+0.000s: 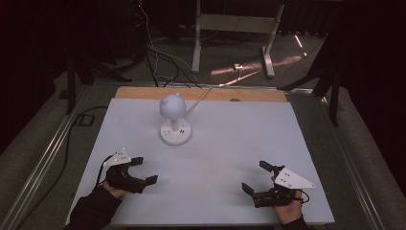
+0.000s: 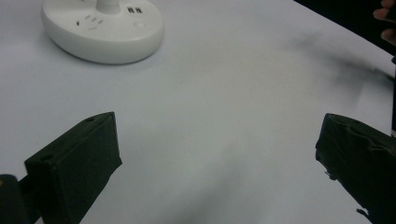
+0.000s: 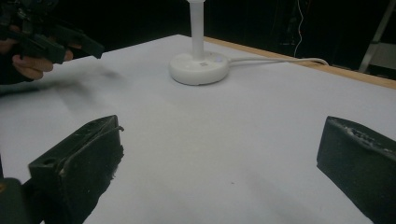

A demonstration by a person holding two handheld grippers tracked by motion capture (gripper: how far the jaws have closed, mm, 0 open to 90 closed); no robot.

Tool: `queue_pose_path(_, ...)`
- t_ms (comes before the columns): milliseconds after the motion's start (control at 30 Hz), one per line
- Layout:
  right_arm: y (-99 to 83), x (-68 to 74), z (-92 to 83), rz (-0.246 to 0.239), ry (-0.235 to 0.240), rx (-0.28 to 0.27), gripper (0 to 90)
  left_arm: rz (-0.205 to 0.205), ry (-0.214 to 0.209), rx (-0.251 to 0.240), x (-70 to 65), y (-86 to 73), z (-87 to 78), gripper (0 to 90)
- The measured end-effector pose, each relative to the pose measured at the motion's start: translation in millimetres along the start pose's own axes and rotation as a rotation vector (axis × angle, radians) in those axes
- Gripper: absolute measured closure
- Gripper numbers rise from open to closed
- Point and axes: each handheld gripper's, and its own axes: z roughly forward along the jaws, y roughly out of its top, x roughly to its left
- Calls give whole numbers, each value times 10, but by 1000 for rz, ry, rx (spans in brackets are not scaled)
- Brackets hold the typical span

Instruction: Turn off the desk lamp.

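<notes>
Two claws rest low over the white worktop (image 1: 230, 143), each held in one hand. The left claw (image 1: 143, 171) has its jaws spread wide with nothing between them, and the right claw (image 1: 256, 176) is also spread wide and holds nothing.

From the high view, a small white desk lamp (image 1: 173, 120) stands ahead of both claws, a little closer to the left claw and well apart from the right one. This view gives the whole lamp: a round head on top, a short stem and a flat round base. It also gives the white cable (image 1: 198, 100) that leaves the lamp toward the far wooden edge (image 1: 201, 93) of the worktop.

The left gripper view has the lamp base (image 2: 105, 28) ahead and to the left of its jaws, with small sockets and a button on top; the stem is cut off by the upper border, so the head is out of sight. At the right border a few fingertips (image 2: 385, 14) of the other hand appear, mostly cut off.

The right gripper view has the base (image 3: 200, 67) and stem ahead, the head again cut off, and the cable (image 3: 275, 59) running to the right. The left claw (image 3: 56, 42) appears far to the left there, dark and blurred, so its details are hard to read.
</notes>
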Motion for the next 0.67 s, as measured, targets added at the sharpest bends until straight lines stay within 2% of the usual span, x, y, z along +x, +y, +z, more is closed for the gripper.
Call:
queue_pose_path(233, -3, -2, 3, -3, 0, 3, 0, 7, -3, 5, -46, -122, -45, 5)
queue_pose_path(467, -10, -11, 0, 5, 1, 5, 0, 23, 16, -6, -49, -229, -64, 5)
queue_pose_path(667, -13, -15, 3, 4, 5, 9, 0, 19, -1, -25, -37, -252, -76, 5)
